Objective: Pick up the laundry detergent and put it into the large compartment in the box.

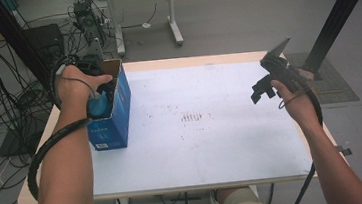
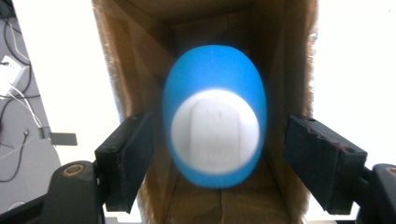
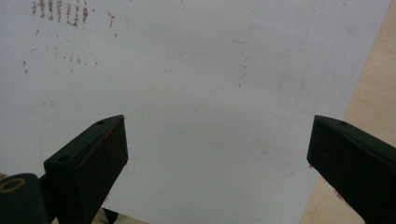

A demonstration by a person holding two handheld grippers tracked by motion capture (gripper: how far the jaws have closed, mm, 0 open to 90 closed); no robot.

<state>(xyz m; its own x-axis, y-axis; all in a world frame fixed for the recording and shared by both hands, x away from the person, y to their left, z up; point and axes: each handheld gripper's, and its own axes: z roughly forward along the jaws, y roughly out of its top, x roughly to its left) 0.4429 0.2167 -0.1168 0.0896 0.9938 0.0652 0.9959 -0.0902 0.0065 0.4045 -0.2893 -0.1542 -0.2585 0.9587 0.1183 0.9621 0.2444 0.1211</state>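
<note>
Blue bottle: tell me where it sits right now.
The blue bottle stands inside the open cardboard box at the table's left edge, directly below the left gripper, between its open fingers without touching them.

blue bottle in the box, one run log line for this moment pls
left gripper: jaws open, clear of blue bottle | bottle: inside open cardboard box | right gripper: jaws open, nothing between, over white table sheet
</note>
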